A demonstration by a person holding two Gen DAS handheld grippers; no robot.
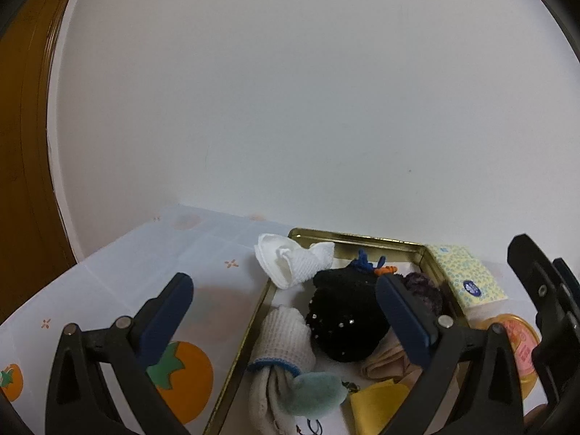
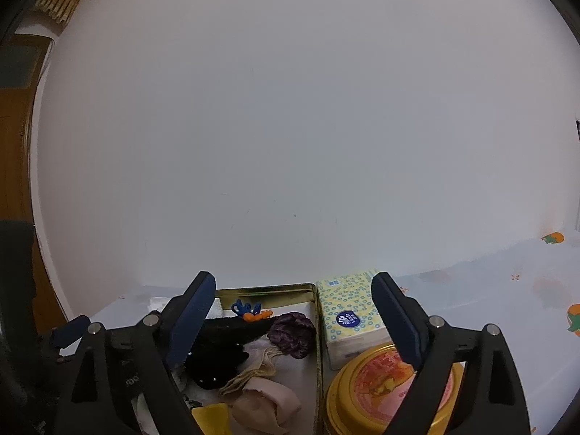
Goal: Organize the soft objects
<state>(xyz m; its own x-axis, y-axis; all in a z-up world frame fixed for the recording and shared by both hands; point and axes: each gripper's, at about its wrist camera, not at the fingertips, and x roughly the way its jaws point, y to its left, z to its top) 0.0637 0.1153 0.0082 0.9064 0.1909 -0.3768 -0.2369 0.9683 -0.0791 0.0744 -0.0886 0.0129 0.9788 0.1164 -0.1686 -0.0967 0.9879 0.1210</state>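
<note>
A gold tin tray [image 1: 362, 237] holds several soft things: a black beaded pouch [image 1: 344, 319], a white sock with blue trim [image 1: 282, 340], a teal fuzzy piece [image 1: 315, 391], a beige stocking [image 1: 388, 362], a yellow cloth [image 1: 377, 402] and a purple scrunchie [image 1: 424, 290]. A white cloth [image 1: 290, 261] hangs over the tray's far left rim. My left gripper [image 1: 284, 281] is open above the tray's left side, holding nothing. My right gripper [image 2: 293, 282] is open over the tray's right edge [image 2: 319, 326], also holding nothing.
A yellow-patterned tissue pack [image 2: 348, 319] and a round yellow tin [image 2: 384, 388] stand just right of the tray. The table wears a pale cloth with orange fruit prints [image 1: 188, 373]. A white wall rises close behind, with a wooden door frame [image 1: 25, 145] at the left.
</note>
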